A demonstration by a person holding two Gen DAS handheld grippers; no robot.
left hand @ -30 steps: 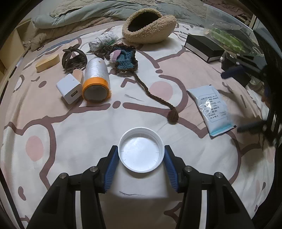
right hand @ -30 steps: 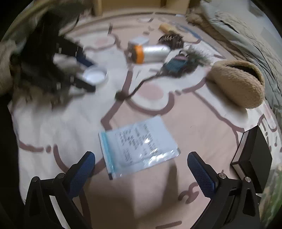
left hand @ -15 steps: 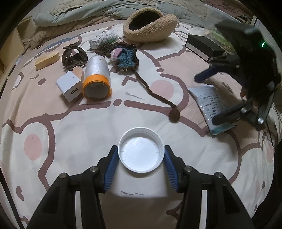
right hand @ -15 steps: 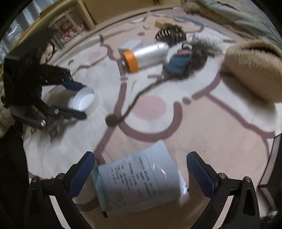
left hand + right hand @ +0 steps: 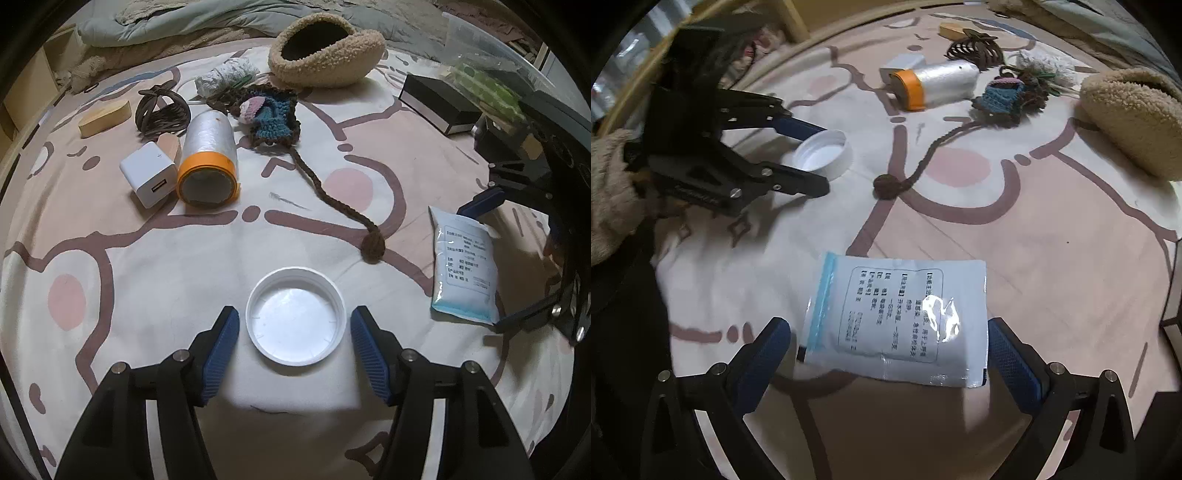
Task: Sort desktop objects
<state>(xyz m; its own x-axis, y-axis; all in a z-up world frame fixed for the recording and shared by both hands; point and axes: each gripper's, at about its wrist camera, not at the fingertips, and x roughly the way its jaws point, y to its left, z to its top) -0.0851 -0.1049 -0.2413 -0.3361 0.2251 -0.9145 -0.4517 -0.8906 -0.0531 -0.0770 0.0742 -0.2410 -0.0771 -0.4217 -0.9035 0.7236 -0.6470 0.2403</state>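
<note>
Left gripper [image 5: 295, 332]: fingers spread wide, straddling a white plastic lid [image 5: 295, 315] that lies open side up on the bedsheet [image 5: 147, 277]. A narrow gap shows on each side between the blue pads [image 5: 221, 347] and the lid's rim; nothing is held.

Right gripper [image 5: 888, 354]: also spread wide, with a flat sealed pouch [image 5: 897, 317] lying on the sheet between its fingers. The pads sit just outside the pouch's two short edges. No contact can be confirmed; it holds nothing.

Handling, lid: judged light, rigid and smooth. The thin rim offers little height, so the pads should close squarely across the widest part and low against the sheet. An off-centre squeeze would likely squirt it out sideways. The soft bedding beneath may let it tilt.

Handling, pouch: judged light, limp and glossy, with a bright reflection on its film. It lies flat, so closing across its full width would probably buckle it rather than lift it. A pinch on one sealed edge, the blue-striped end for instance, looks the firmer hold. Contents are not visible; fragility cannot be told.

Other items lie well apart at the far side: an orange-ended roll [image 5: 208, 162], a white charger [image 5: 149, 179], a crocheted piece with a cord [image 5: 273, 118], a hair claw [image 5: 160, 110], a fleece pouch [image 5: 325, 51] and a black box [image 5: 439, 103].
</note>
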